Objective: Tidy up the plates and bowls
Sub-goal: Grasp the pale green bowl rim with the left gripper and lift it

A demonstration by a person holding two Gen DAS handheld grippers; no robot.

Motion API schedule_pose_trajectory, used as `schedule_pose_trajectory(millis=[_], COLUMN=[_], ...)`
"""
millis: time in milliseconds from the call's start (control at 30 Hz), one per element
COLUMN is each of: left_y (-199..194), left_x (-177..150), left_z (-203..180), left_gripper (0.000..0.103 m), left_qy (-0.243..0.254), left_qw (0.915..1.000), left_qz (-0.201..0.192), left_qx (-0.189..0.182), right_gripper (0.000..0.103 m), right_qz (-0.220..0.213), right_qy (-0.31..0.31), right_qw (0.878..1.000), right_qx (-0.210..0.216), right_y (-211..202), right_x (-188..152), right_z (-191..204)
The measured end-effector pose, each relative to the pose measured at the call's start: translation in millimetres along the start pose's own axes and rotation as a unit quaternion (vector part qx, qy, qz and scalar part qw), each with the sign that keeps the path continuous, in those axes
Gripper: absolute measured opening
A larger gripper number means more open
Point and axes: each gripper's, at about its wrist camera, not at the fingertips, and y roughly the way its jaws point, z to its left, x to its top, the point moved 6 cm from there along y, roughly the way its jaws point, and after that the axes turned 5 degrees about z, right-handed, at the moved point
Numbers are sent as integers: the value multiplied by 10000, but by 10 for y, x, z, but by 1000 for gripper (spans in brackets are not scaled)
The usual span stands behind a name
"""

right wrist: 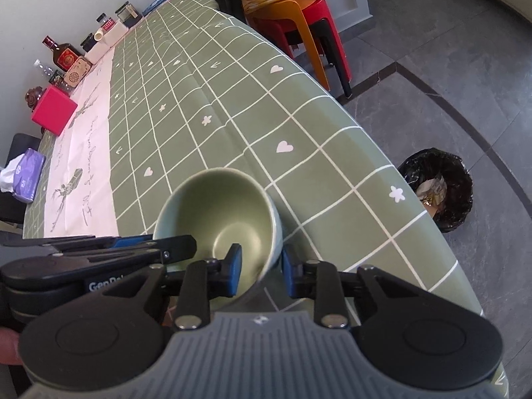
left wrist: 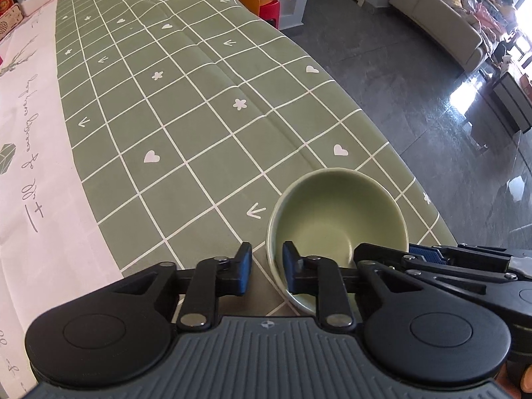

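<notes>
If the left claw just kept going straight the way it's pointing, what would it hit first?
Probably nothing new: the left claw already straddles the near wall of the green bowl, one finger outside, one inside. Pushed further, it would likely slide down that wall onto the green checked tablecloth, though depth is hard to judge.

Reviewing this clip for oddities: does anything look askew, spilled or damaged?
Nothing spilled or damaged. The green bowl is empty and sits near the table edge, both grippers clamped on opposite sides of its rim.

Black left gripper [left wrist: 266, 266], right gripper [right wrist: 261, 267], blue-padded jaws, silver screws, ribbed grey bodies, round black discs
</notes>
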Motion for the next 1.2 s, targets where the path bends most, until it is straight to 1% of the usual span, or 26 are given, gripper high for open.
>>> schedule_pose_trajectory(millis=[33,67,100,200,233,400,567,700,833,967,1100,1200], left_y=[3,9,15,6,-7,-160,-377,-593,-895,-1180,-1417,-1530], left_x=[-3,-10,-20,-39,-45,-51,-56,-108,-229,-387,-575,-729], left_z=[-16,-33,-53,-129,-144,-152,-185,-231,-257,-215,-141,-83], left_gripper=[19,13,12,12,12,11,11,13,13,14,14,15], left_qy=[16,34,44,170,188,146,204,244,292,156,26,-96], left_qw=[10000,10000,10000,9995,9994,9993,9979,9961,9924,9895,9874,9871], left_qz=[8,21,32,-47,-77,-231,-445,-628,-809,-950,-967,-899], left_qx=[5,-8,-5,256,291,264,414,569,877,1078,1255,1319], right_gripper=[14,13,13,13,13,10,10,9,9,9,9,9], right_qz=[-3,-13,-18,-26,-19,-65,-303,-609,-786,-954,-985,-947], right_qy=[21,32,36,-5,-19,94,20,-137,-277,-567,-882,-1157], right_qw=[10000,10000,10000,10000,9999,9999,9993,9974,9945,9899,9846,9803], right_qx=[-20,-3,1,-68,-98,64,222,364,636,877,1146,1291], right_y=[3,5,4,-4,-7,-70,-253,-468,-656,-850,-992,-1065], right_x=[4,9,7,-8,-12,16,14,-9,-84,-199,-336,-463], right_z=[-20,-27,-30,-16,-14,-50,11,116,245,440,636,767])
